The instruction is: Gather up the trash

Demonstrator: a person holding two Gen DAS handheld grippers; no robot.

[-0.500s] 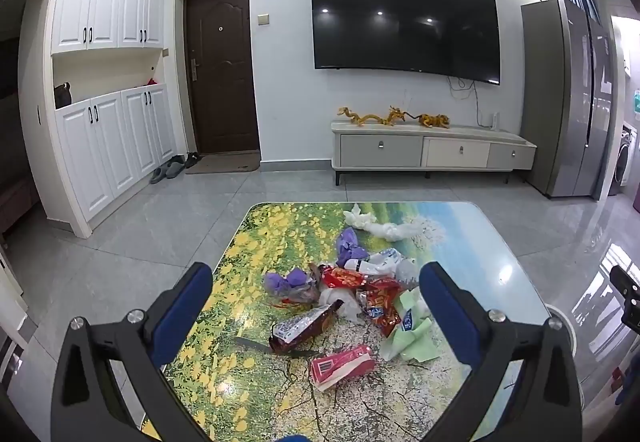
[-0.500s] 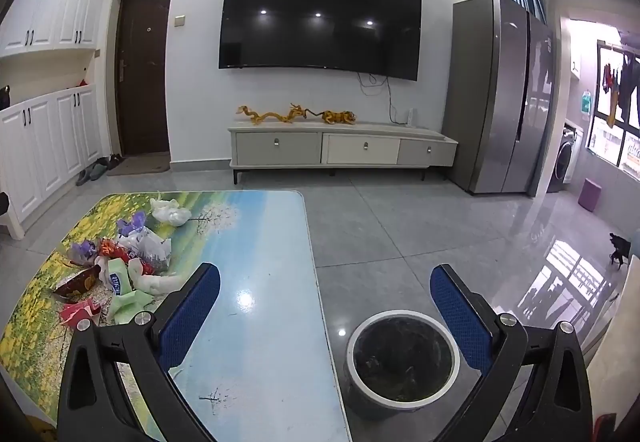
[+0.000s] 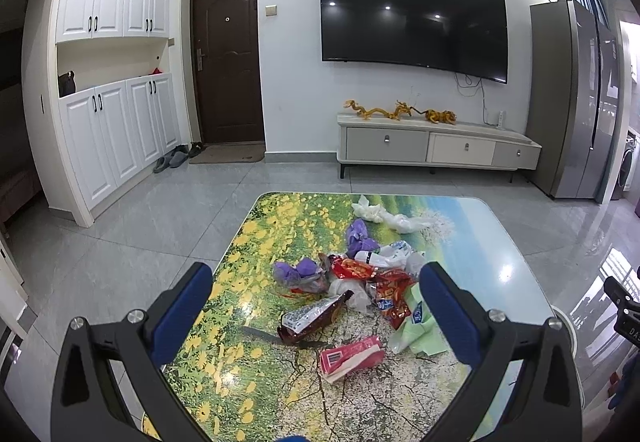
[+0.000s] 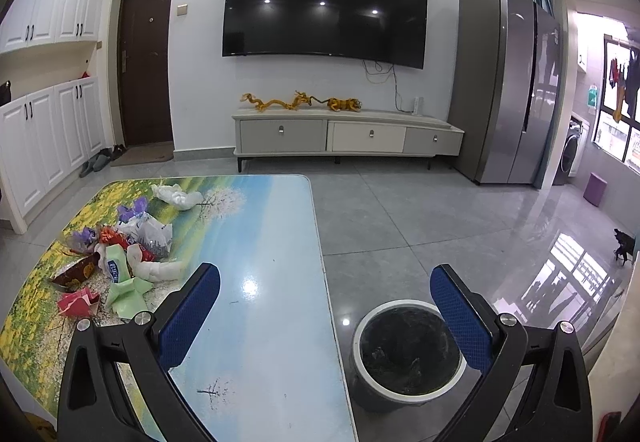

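A pile of trash lies on the flower-print table (image 3: 240, 382): a pink-red pack (image 3: 350, 352), a brown snack wrapper (image 3: 314, 316), red wrappers (image 3: 390, 292), purple wrappers (image 3: 298, 270), a green tissue pack (image 3: 420, 326) and white crumpled plastic (image 3: 384, 216). My left gripper (image 3: 316, 308) is open and empty, held above the near side of the pile. My right gripper (image 4: 324, 316) is open and empty above the table's right edge (image 4: 324, 274). The pile also shows at the left of the right wrist view (image 4: 120, 258). A round bin with a dark liner (image 4: 406, 350) stands on the floor right of the table.
A TV cabinet (image 4: 344, 136) with a wall TV (image 4: 324, 6) stands at the back. A grey fridge (image 4: 508, 82) is at the right, white cupboards (image 3: 112, 138) and a brown door (image 3: 228, 62) at the left. Grey tiled floor surrounds the table.
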